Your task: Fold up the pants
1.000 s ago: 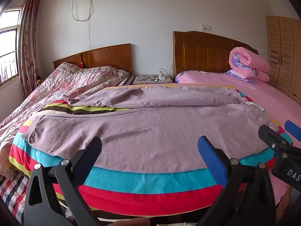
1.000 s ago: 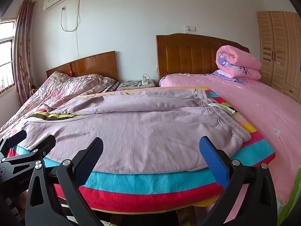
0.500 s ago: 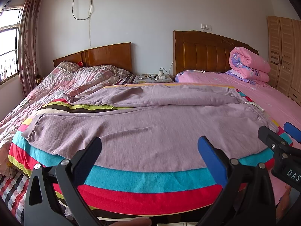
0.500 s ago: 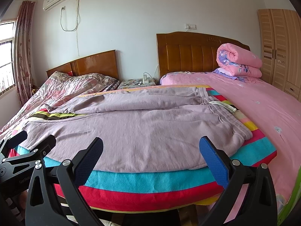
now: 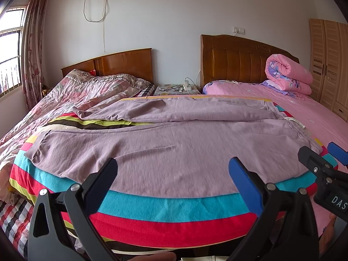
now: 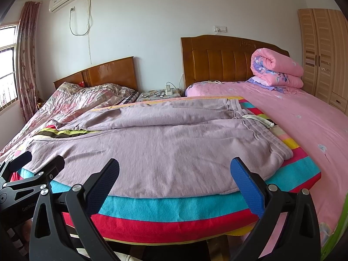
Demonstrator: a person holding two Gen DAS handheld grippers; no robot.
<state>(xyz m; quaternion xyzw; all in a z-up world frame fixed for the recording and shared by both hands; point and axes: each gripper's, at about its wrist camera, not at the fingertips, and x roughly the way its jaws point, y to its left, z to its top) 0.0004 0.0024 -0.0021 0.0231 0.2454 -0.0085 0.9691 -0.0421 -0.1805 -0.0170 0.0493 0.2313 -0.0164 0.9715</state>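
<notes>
Mauve sweatpants (image 5: 174, 143) lie spread flat across a striped blanket (image 5: 169, 204), waistband at the right, both legs running left. The near leg lies closest to me, the far leg (image 5: 174, 108) behind it. They also show in the right wrist view (image 6: 152, 148), with the waistband (image 6: 269, 139) and its white drawstring (image 6: 258, 119) at the right. My left gripper (image 5: 173, 180) is open and empty, held just short of the near leg's front edge. My right gripper (image 6: 174, 180) is open and empty, likewise short of the pants, and shows at the right of the left wrist view (image 5: 326, 163).
The striped blanket spans two beds pushed side by side. A rumpled floral quilt (image 5: 71, 95) covers the left bed. A pink sheet (image 6: 304, 126) and a rolled pink quilt (image 6: 276, 69) lie on the right bed. A nightstand (image 5: 176, 88) stands between the headboards; a wardrobe (image 6: 324, 54) stands far right.
Both grippers have drifted slightly, so the view has shifted a little. The pants have not moved and both grippers stay open.
</notes>
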